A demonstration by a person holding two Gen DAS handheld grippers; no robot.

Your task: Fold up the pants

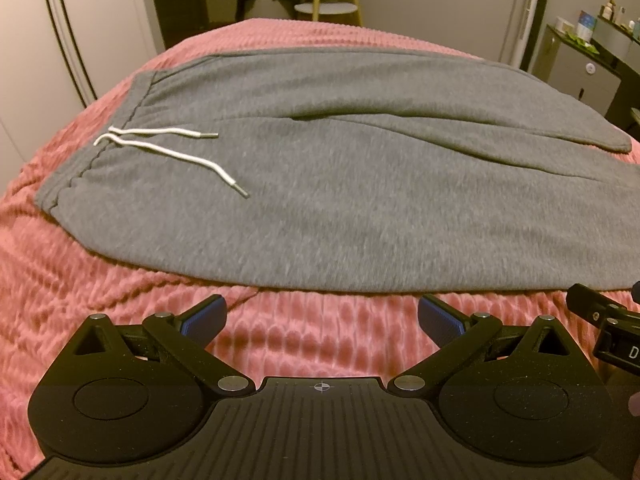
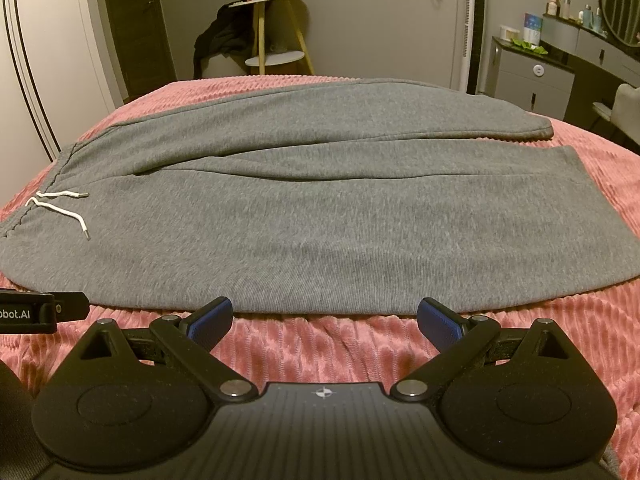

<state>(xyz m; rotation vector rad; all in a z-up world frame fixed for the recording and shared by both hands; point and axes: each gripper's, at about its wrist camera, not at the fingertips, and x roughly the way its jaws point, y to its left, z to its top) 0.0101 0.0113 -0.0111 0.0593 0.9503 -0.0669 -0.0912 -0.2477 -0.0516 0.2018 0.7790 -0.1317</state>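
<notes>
Left wrist view: the jaws of the left gripper [image 1: 322, 318] stand wide apart and hold nothing, hovering over the pink bedspread [image 1: 120, 292] just short of the near edge of the grey pants [image 1: 320, 184]. The pants lie flat directly ahead of the jaws, long axis running left to right across the line of approach, waistband [image 1: 100, 152] and white drawstring [image 1: 172, 150] at the left end, leg cuffs toward the right. Part of the other tool shows at the right border. Right wrist view: the jaws of the right gripper [image 2: 325, 320] are likewise spread and empty, just short of the same near edge. From here the waistband lies far left and the cuffs of the pants [image 2: 624, 248] lie right. By judgement, the left gripper is nearer the waistband, the right nearer the cuffs; a lengthwise fold would take the near edge forward.
</notes>
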